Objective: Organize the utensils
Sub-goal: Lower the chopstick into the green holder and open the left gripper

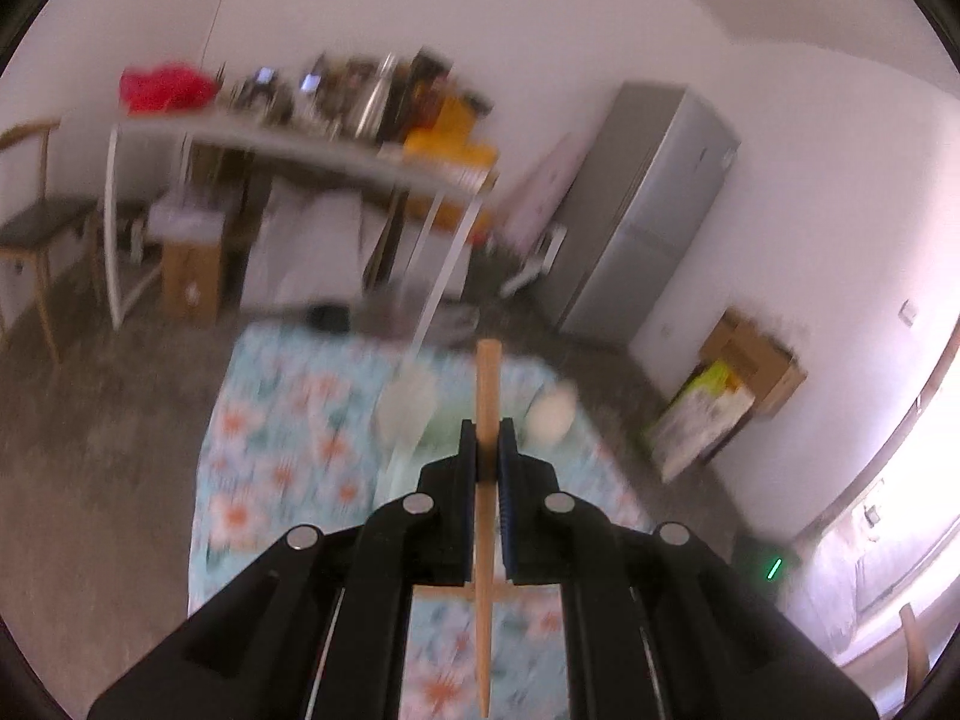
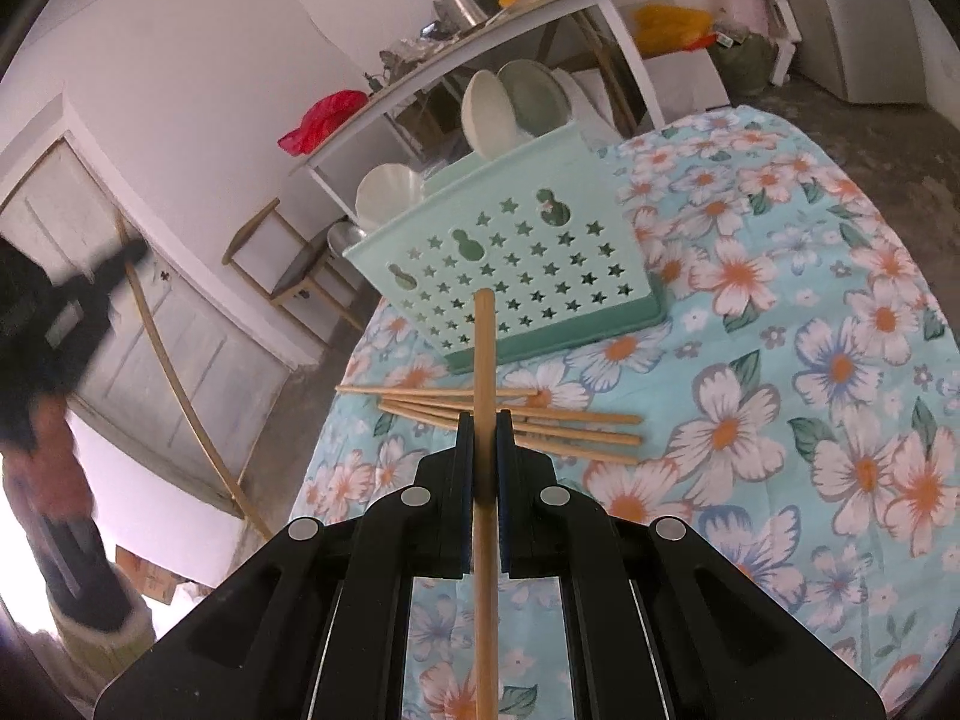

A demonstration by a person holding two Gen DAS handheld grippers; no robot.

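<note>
My left gripper (image 1: 487, 429) is shut on a wooden chopstick (image 1: 487, 384) that runs upright between the pads, high above the flowered tablecloth (image 1: 282, 438); that view is blurred. My right gripper (image 2: 483, 423) is shut on another wooden chopstick (image 2: 485, 348), held upright over the table. Just beyond its tips several loose chopsticks (image 2: 576, 426) lie across the cloth. Behind them stands a mint-green perforated basket (image 2: 516, 264) with pale bowls (image 2: 486, 114) upright in it. The left gripper shows as a dark blur (image 2: 102, 276) at the left of the right wrist view.
A white side table (image 1: 288, 144) crowded with clutter stands by the far wall, a wooden chair (image 1: 36, 222) to its left and a grey fridge (image 1: 648, 198) to its right. Cardboard boxes (image 1: 750, 360) sit on the floor. A person's sleeve (image 2: 54, 468) is at the left.
</note>
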